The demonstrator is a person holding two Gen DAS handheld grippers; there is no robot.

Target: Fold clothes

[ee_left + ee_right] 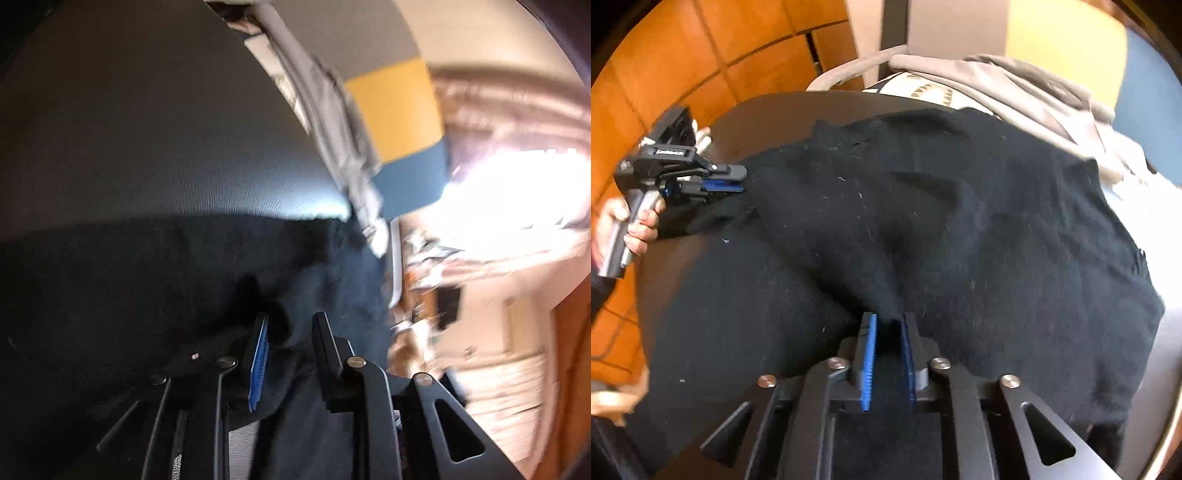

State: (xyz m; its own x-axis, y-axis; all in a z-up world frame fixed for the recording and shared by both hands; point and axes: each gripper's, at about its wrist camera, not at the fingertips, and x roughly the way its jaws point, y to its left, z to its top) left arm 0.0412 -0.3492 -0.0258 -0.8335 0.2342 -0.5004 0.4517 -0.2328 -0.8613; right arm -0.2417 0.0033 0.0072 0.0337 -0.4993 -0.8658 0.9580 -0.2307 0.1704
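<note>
Orange wall panels (665,55) are curving behind the dark round table (761,110), where a fuzzy black garment (960,221) is lying rumpled. I'm pinching its near fold in the right gripper (888,325); the left gripper (738,181) is clamping its left edge, jaws nearly closed.
</note>
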